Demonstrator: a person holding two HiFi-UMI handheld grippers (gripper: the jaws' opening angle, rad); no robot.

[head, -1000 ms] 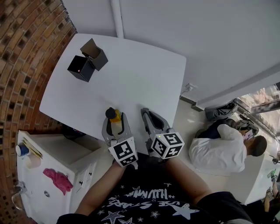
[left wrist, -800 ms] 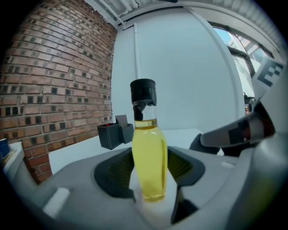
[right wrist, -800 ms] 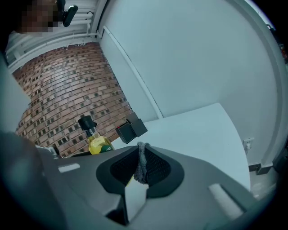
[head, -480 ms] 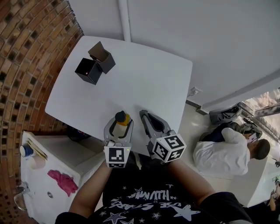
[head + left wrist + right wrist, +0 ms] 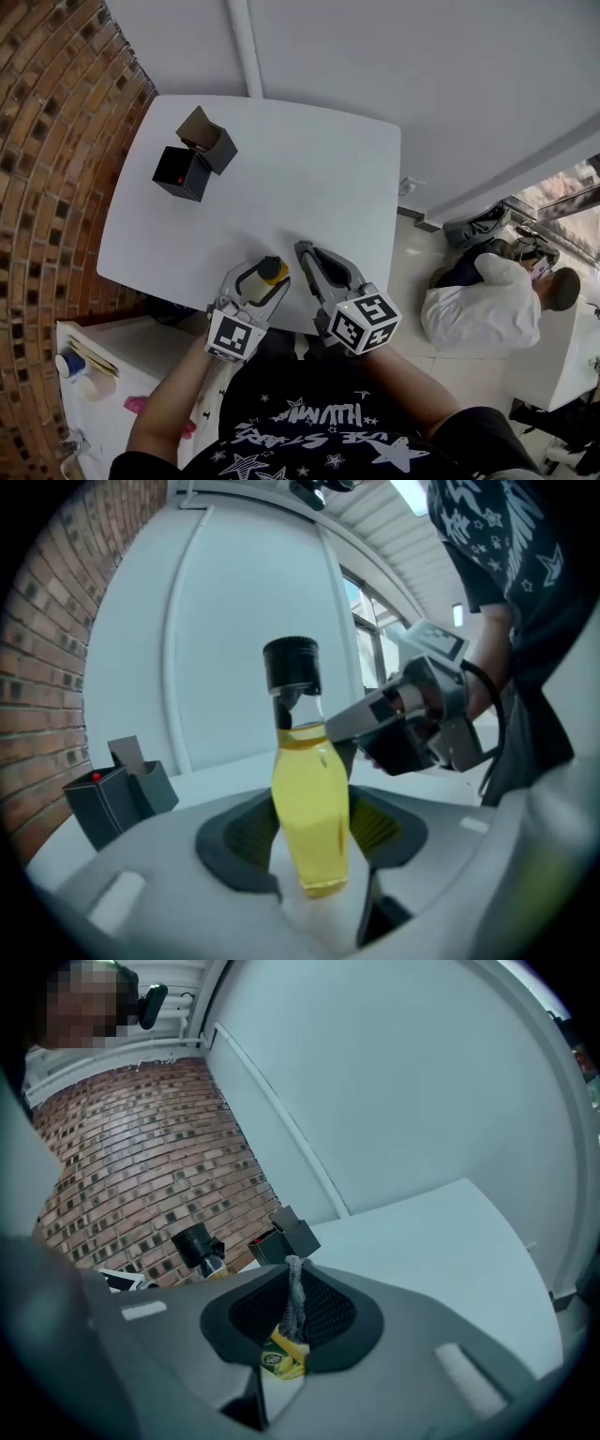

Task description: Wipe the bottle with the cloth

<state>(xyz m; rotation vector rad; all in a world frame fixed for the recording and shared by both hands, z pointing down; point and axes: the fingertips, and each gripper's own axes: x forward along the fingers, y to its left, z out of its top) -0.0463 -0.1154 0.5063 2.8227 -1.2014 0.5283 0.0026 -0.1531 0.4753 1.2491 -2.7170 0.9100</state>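
Note:
A clear bottle (image 5: 311, 794) of yellow liquid with a black cap sits between the pads of my left gripper (image 5: 309, 846), which is shut on its lower body. In the head view the bottle (image 5: 263, 277) leans right over the table's near edge, inside the left gripper (image 5: 262, 279). My right gripper (image 5: 312, 255) is just right of it, a small gap apart. In its own view the right gripper (image 5: 292, 1314) is shut on a thin grey cloth (image 5: 294, 1296) with a yellow-green label. The bottle's cap (image 5: 195, 1242) shows to its left.
Two black boxes (image 5: 192, 153), one open, stand at the far left of the white table (image 5: 309, 178). A brick wall (image 5: 47, 141) lies left. A white cabinet (image 5: 103, 352) with a pink rag (image 5: 141, 405) is below left. A person (image 5: 478, 314) crouches on the floor at right.
The left gripper has rolled, tipping the bottle from upright to leaning right toward the right gripper. The right gripper has shifted slightly, still holding the cloth.

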